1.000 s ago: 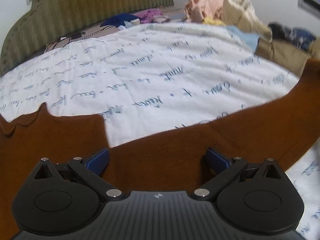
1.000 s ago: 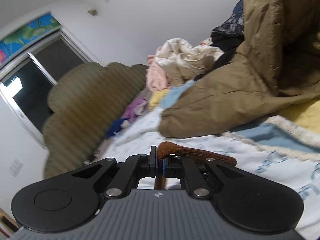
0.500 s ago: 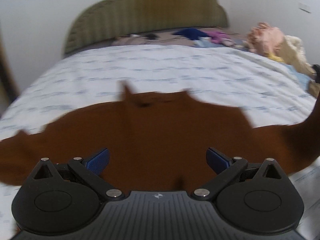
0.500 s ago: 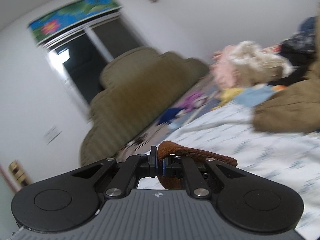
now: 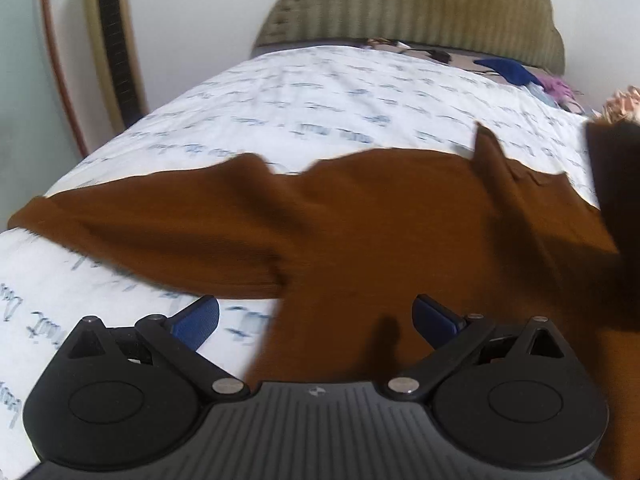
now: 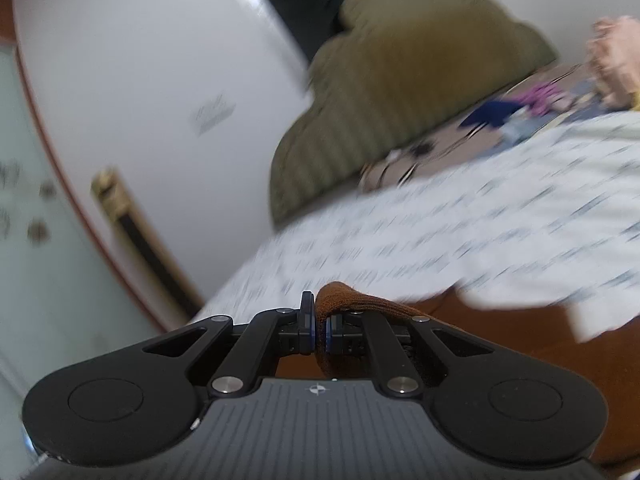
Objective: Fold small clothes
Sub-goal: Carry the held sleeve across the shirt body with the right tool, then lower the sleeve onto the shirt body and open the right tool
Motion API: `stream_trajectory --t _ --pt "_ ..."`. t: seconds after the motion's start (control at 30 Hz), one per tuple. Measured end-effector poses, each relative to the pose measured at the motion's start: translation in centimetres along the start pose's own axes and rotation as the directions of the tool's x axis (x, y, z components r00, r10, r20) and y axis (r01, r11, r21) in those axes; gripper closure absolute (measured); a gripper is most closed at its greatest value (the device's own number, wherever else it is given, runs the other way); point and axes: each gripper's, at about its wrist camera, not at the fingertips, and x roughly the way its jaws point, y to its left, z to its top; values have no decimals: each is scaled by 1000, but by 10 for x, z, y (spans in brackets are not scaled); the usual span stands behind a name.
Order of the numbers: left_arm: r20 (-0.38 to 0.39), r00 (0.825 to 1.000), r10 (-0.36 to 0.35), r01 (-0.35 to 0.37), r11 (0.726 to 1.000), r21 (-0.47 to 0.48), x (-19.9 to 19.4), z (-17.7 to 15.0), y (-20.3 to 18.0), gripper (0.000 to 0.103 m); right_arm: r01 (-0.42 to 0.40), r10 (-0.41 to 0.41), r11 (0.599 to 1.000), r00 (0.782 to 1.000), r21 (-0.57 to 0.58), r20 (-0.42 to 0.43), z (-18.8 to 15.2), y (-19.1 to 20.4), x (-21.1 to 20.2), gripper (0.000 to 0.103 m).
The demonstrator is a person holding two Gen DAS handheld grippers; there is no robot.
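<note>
A brown long-sleeved garment (image 5: 360,216) lies spread on the white printed bed sheet (image 5: 320,96), one sleeve stretched to the left. My left gripper (image 5: 316,316) is open and empty, low over the garment's near part, blue pads apart. At the right edge a dark lifted strip of the garment (image 5: 616,184) rises out of view. My right gripper (image 6: 319,326) is shut on a fold of the brown garment (image 6: 352,304), which drapes over the right finger and trails down onto the sheet (image 6: 480,232).
An olive padded headboard (image 5: 420,4) stands at the far end. Loose small clothes, blue (image 5: 508,70) and purple (image 5: 556,88), lie by it. A gold-framed tall panel (image 5: 112,44) stands left of the bed by the wall. The right wrist view is motion-blurred.
Both views have swung left, from the clothes pile to the headboard and wall. My right gripper has carried its held fold of the garment leftward. The left gripper stays open.
</note>
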Motion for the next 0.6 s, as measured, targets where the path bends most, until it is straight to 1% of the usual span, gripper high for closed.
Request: stream_trajectory --t 0.07,0.13,0.2,0.23,0.27,0.3,0.33,0.37,0.43,0.53,0.6 --pt "8 1000 17 -17 1000 -13 -1 0 13 0 1 -3 999 998 -44 -60 -15 26 25 93" --pt "22 1000 16 -15 1000 -21 -4 -2 24 0 16 -28 995 992 -100 -121 -33 49 47 93" --pt "27 999 28 -27 999 -25 -5 -3 29 0 44 -75 986 978 -158 -194 -53 71 67 88" --pt "30 999 30 -29 999 -21 -5 -4 30 0 63 -105 982 966 -176 -238 -60 79 75 78" --pt "29 999 33 -32 999 -18 -5 -5 31 0 66 -117 981 951 -184 -287 -67 86 82 57" --pt "33 999 35 -35 999 -18 -5 -6 32 0 64 -121 981 939 -181 -321 -72 90 84 47" --pt "43 999 33 -33 999 -17 -7 -7 32 0 58 -117 981 937 -183 -330 -75 93 83 38" --pt "51 998 30 -29 1000 -12 -8 -7 31 0 55 -120 978 938 -203 -326 -77 98 80 38" --pt "66 997 30 -30 1000 1 -10 -7 28 0 48 -114 974 948 -221 -297 -75 104 65 38" --pt "85 996 -8 7 1000 14 -15 -4 19 0 26 -70 986 962 -167 -263 -60 96 36 38" --pt "104 992 -66 64 998 18 -21 0 10 0 11 -36 994 973 -105 -230 -47 83 18 38"
